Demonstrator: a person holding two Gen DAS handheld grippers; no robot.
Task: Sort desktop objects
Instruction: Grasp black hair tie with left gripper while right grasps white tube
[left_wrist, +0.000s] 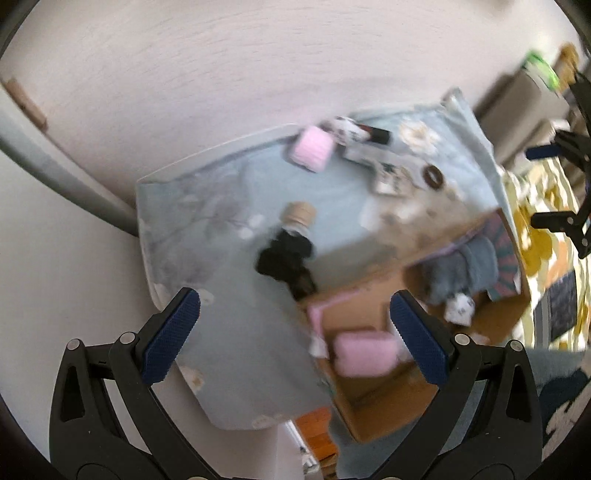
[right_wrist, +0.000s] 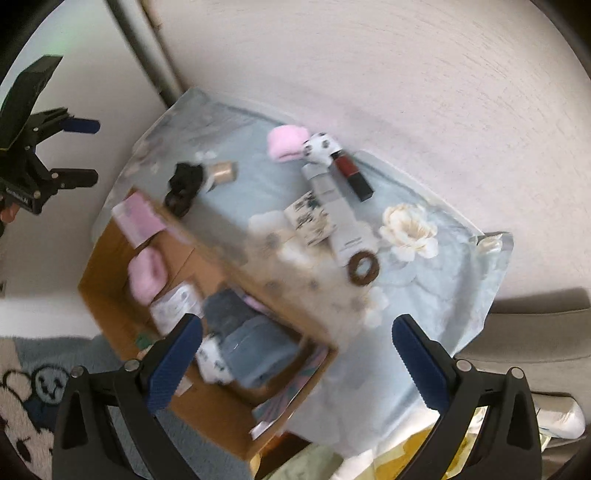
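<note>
The right gripper (right_wrist: 297, 354) hangs nearest, fingers spread wide and holding nothing, above the cardboard box (right_wrist: 110, 280) at the near edge of the pale blue floral cloth (right_wrist: 424, 295). The left gripper (left_wrist: 295, 332) is likewise spread and empty, high over the same box (left_wrist: 369, 398). A pink roll (right_wrist: 146, 275) and grey-blue fabric (right_wrist: 255, 354) already lie inside, probably sorted. At the cloth's far edge wait another pink roll (right_wrist: 286, 142), a dark red lipstick (right_wrist: 352, 173), a white tube (right_wrist: 340, 206) and a brown ring (right_wrist: 364, 267).
</note>
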